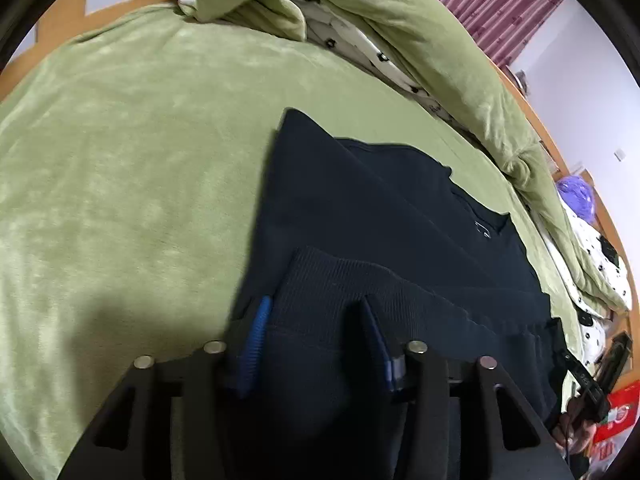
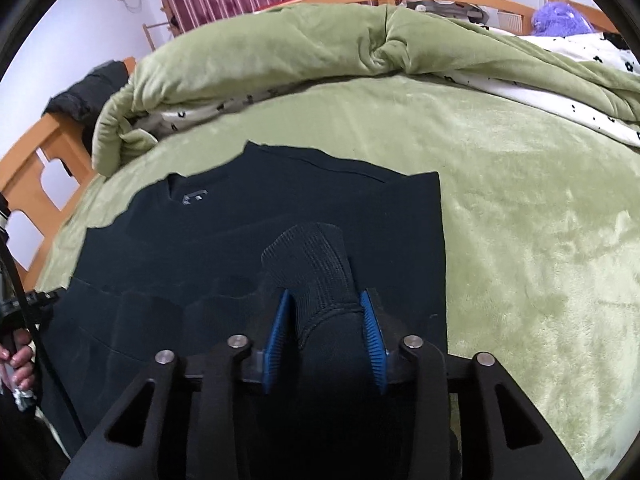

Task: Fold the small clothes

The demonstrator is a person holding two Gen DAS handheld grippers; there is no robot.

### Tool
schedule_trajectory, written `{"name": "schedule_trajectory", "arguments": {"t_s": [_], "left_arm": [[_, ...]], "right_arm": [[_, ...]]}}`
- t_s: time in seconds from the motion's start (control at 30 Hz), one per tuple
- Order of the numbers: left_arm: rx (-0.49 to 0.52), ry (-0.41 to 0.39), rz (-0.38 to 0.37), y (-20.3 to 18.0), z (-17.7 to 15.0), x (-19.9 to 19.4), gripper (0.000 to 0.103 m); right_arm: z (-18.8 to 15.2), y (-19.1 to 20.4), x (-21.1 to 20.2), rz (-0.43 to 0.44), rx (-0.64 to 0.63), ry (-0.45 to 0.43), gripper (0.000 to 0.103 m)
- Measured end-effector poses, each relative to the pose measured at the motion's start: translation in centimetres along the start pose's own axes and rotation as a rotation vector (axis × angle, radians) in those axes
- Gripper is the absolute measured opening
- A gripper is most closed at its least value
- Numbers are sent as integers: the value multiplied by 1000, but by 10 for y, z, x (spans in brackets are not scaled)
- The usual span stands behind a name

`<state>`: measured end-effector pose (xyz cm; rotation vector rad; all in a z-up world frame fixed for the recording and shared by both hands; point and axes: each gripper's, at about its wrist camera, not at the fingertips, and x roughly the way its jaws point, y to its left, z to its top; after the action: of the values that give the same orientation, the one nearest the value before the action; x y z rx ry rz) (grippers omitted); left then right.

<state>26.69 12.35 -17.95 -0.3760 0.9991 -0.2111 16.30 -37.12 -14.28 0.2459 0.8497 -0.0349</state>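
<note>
A dark sweater (image 2: 280,216) is spread on the green bed (image 2: 520,208), toward its near edge. Its ribbed hem is pinched by the left claw (image 1: 316,316) and the right claw (image 2: 326,312), so a bottom-up fold is judged in hand; next, an even carry toward the collar is called for.

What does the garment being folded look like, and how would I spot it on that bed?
Start from the wide bed under the light green plush blanket, with a rumpled green quilt heaped along its far side. On the flat part lies the dark navy sweater, its ribbed hem bunched between blue-padded fingers. It is the only dark, flat-spread thing there, with a small pale label inside its neckline.
</note>
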Motion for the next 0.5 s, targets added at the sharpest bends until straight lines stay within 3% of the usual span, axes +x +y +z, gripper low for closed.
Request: {"name": "schedule_trajectory", "arguments": {"t_s": [0.1,0.13,0.17,0.23,0.33,0.5], "left_arm": [[30,-40,33,-7,-2,-4,40],[38,-59,47,-8,-3,-7,29],[45,-78,57,-9,-2,-10,19],[51,-132,33,-9,-1,-23,12],[53,-214,-37,-10,-1,-43,9],[23,-274,-92,-13,4,-62,9]], "right_arm": [[-3,3,2,-27,-19,-5,37],[-3,3,0,-34,-24,-17,21],[-4,4,-3,-31,-27,-31,17],[-3,4,-11,9,-30,-68,14],[-1,7,-28,38,-46,-151,10],[11,10,-55,69,-38,-256,9]]}}
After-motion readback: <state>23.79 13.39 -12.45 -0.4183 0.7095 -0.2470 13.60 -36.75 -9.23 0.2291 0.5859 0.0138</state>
